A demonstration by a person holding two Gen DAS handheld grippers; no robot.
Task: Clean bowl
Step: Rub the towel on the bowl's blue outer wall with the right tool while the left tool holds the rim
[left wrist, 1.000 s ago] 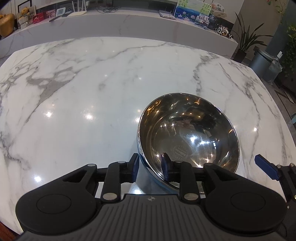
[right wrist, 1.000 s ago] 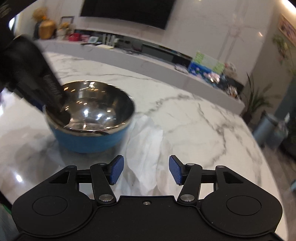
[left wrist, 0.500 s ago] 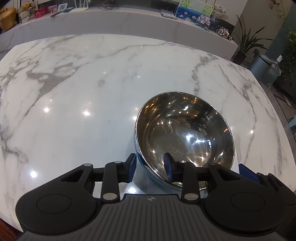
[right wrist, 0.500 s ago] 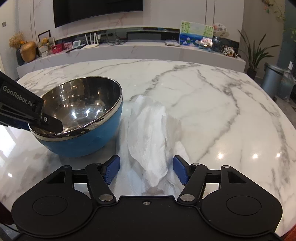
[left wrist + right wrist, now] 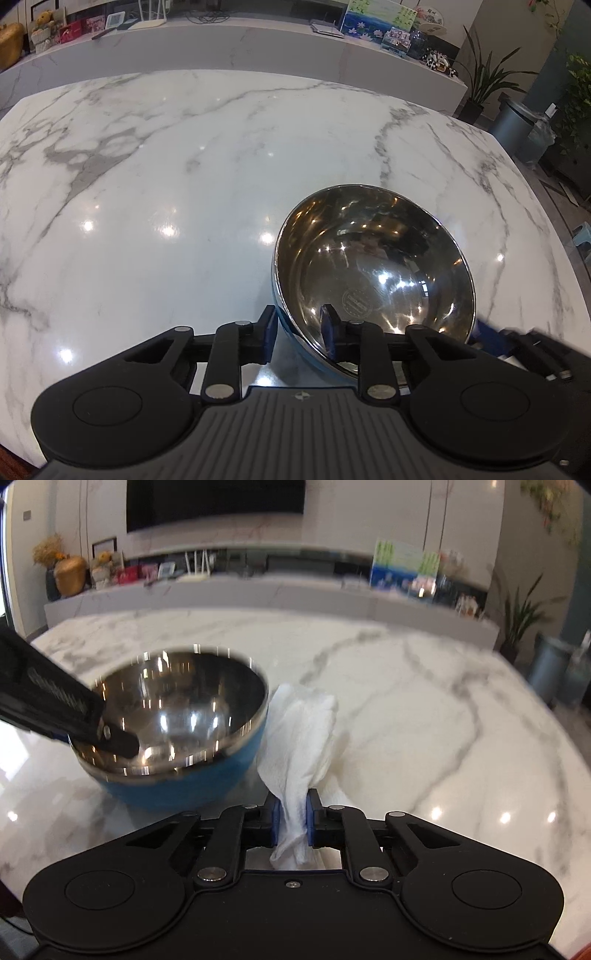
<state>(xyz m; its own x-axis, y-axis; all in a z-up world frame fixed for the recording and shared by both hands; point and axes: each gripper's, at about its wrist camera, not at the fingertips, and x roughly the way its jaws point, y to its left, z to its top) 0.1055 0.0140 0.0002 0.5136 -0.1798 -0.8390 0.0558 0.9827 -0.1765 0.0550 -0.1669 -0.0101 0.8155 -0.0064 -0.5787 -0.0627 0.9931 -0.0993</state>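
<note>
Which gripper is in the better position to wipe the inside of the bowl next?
Right. The right gripper already pinches the white paper towel beside the bowl, while the left gripper is clamped on its rim.

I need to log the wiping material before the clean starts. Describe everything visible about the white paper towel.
The white paper towel is a crumpled, soft-looking sheet with a faint embossed texture. The right gripper is shut on its narrow, bunched middle. Its wider part fans out beyond the pads and a short tail hangs behind them. It looks clean and dry. It sits just right of the blue-sided steel bowl, above the marble table; whether it touches the bowl or the table cannot be told.
</note>
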